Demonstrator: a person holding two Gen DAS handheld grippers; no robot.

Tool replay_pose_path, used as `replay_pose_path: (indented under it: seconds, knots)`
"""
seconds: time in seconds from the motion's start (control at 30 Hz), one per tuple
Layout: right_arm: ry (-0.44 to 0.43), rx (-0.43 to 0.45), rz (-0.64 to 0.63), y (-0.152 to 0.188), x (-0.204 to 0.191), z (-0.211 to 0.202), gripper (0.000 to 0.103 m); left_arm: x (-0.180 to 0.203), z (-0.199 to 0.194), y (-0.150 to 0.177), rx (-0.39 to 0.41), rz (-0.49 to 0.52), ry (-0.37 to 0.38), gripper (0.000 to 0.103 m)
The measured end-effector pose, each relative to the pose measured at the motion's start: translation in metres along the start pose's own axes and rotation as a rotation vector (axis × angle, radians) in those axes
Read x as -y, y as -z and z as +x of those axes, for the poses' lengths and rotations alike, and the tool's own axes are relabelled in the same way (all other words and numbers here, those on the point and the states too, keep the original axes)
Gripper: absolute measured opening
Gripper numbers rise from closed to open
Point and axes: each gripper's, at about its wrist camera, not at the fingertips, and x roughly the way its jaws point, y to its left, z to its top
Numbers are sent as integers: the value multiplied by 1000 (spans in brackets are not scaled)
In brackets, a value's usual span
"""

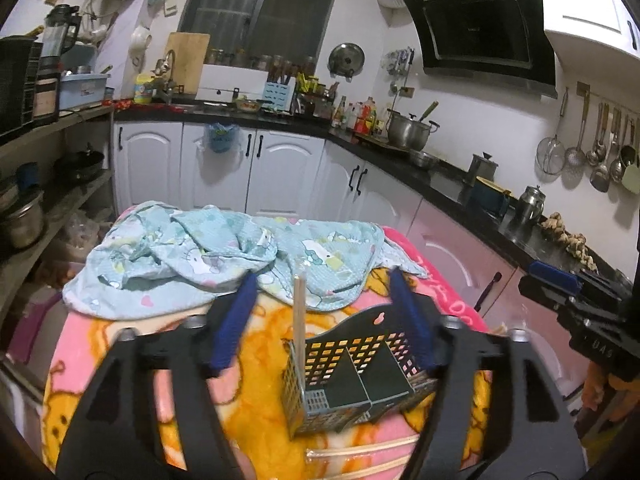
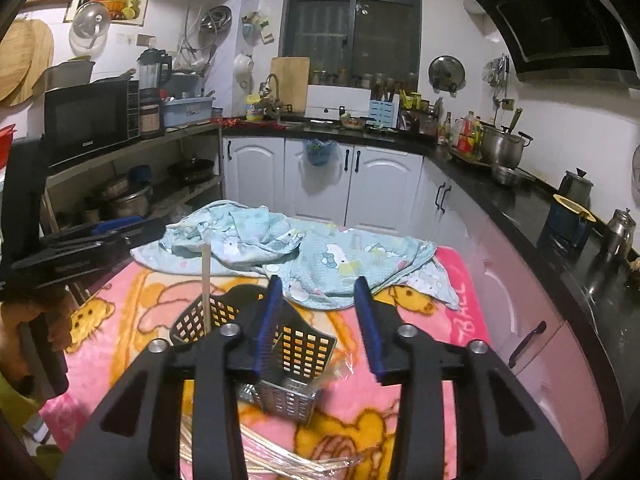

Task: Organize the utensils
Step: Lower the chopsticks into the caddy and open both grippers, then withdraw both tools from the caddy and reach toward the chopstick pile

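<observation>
Clearly both claws, left claw [image 1: 324,320] and right claw [image 2: 320,320], hang apart, empty, above the dark perforated plastic utensil basket [image 1: 360,372]; bumping it could topple its upright wooden chopstick [image 1: 298,312].

Pink cartoon-bear fleece blanket [image 1: 260,344] covers table; crumpled light-blue cartoon-print cloth [image 1: 224,252] lies on far half. Behind: white cabinet doors [image 2: 384,188], black countertop [image 2: 516,200], steel stockpot [image 2: 502,146], black range hood [image 1: 480,28].
</observation>
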Motion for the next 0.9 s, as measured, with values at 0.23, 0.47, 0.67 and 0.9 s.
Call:
replay_pose_path:
  seconds: [0.23, 0.47, 0.67, 0.9]
  knots:
    - [17, 24, -8, 9, -1, -11, 55, -5, -21, 0, 51, -29, -10, 92]
    - [8, 40, 3, 16, -1, -25, 61, -7, -33, 9, 46, -43, -7, 92]
    - [3, 52, 17, 26, 0, -39, 63, -5, -46, 19, 41, -50, 3, 92]
    - [-3, 54, 24, 36, -1, -51, 64, 0, -60, 31, 39, -43, 14, 92]
